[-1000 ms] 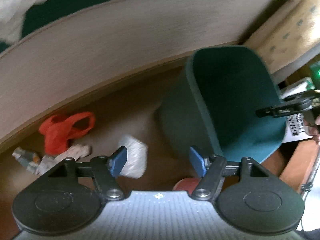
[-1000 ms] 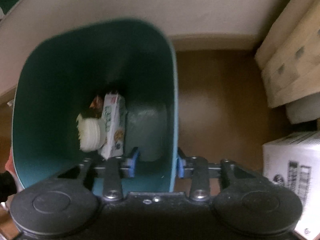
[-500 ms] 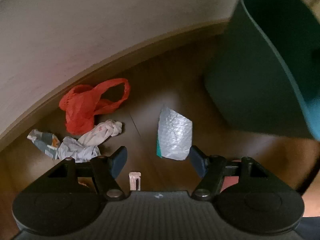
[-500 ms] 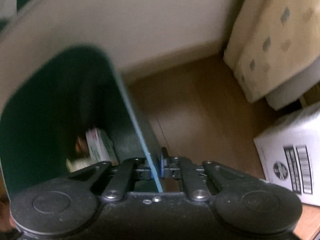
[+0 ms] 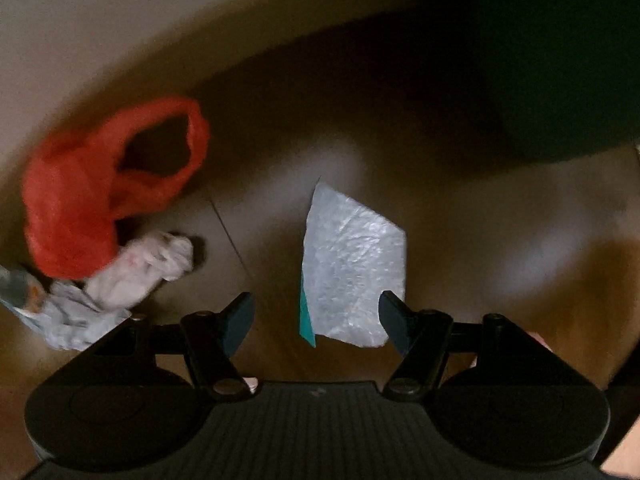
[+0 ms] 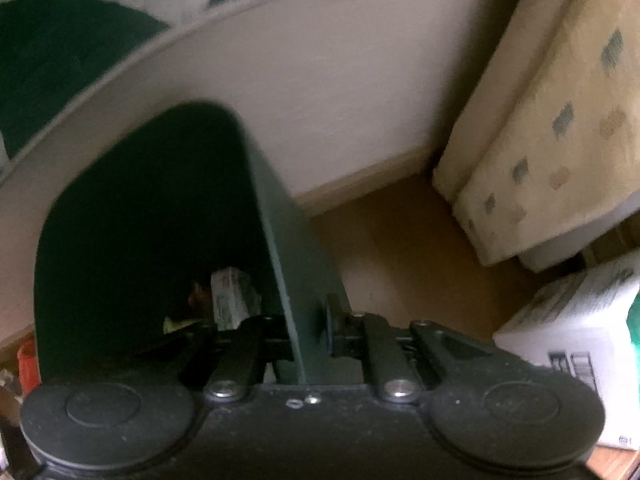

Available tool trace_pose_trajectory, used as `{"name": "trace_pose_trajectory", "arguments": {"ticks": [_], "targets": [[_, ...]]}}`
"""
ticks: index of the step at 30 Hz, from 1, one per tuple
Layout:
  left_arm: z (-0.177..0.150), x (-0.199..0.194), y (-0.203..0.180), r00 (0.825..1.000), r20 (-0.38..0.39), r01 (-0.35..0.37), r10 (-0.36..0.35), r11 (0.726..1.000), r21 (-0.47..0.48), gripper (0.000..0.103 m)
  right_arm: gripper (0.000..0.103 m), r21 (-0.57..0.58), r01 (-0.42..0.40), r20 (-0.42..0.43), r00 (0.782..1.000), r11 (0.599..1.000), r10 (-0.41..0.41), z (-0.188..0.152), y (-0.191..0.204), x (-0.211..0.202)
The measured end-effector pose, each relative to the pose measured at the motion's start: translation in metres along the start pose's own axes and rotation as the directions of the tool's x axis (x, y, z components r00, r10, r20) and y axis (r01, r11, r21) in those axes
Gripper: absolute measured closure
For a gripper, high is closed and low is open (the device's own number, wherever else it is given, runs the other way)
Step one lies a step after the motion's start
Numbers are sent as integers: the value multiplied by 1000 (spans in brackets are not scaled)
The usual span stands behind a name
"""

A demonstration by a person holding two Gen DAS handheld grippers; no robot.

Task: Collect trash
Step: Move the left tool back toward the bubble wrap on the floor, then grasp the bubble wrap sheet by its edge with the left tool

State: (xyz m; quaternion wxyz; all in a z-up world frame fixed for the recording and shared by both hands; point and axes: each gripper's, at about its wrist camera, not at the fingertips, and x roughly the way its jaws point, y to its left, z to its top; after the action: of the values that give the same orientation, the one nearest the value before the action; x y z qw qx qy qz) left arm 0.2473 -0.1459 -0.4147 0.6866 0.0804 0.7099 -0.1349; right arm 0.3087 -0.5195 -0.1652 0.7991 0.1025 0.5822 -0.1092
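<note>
wood floor [image 6: 400, 248], wall [image 6: 320, 92], patterned cushion [image 6: 560, 120], white box [image 6: 576, 332]

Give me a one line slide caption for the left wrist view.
Open left gripper poised over a silver wrapper on the wooden floor, red plastic bag and crumpled paper alongside.

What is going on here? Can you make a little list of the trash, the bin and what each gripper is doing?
floor trash: silver wrapper, red bag, crumpled paper
left gripper: jaws open above the silver wrapper, holding nothing
right gripper: jaws shut on the bin wall
bin: dark green
in the bin: a small carton, other bits too dark to tell
</note>
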Motion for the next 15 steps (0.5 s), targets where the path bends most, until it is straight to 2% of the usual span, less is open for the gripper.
{"name": "trace_pose_trajectory", "arguments": {"ticks": [3, 6, 8, 11, 13, 14, 15], "targets": [[6, 33, 9, 998, -59, 0, -3, 999, -51, 36, 92, -25, -5, -21, 1000, 1000, 4, -12, 5, -1], [10, 54, 16, 996, -88, 10, -16, 997, -72, 40, 93, -18, -13, -57, 998, 1000, 11, -20, 8, 5], [13, 67, 19, 992, -118, 27, -37, 996, -85, 56, 93, 7, -19, -79, 997, 1000, 20, -24, 4, 10], [13, 76, 22, 987, -141, 62, -77, 992, -107, 70, 93, 31, -22, -100, 995, 999, 25, -28, -3, 18], [12, 77, 22, 987, -131, 79, -93, 991, -111, 76, 94, 29, -18, -105, 994, 999, 21, -32, -2, 20], [11, 77, 22, 987, -127, 84, -99, 990, -116, 86, 94, 31, -16, -107, 994, 999, 19, -34, -1, 20], [11, 77, 21, 987, -125, 84, -99, 989, -119, 90, 94, 31, -14, -110, 994, 999, 17, -35, 0, 20]]}}
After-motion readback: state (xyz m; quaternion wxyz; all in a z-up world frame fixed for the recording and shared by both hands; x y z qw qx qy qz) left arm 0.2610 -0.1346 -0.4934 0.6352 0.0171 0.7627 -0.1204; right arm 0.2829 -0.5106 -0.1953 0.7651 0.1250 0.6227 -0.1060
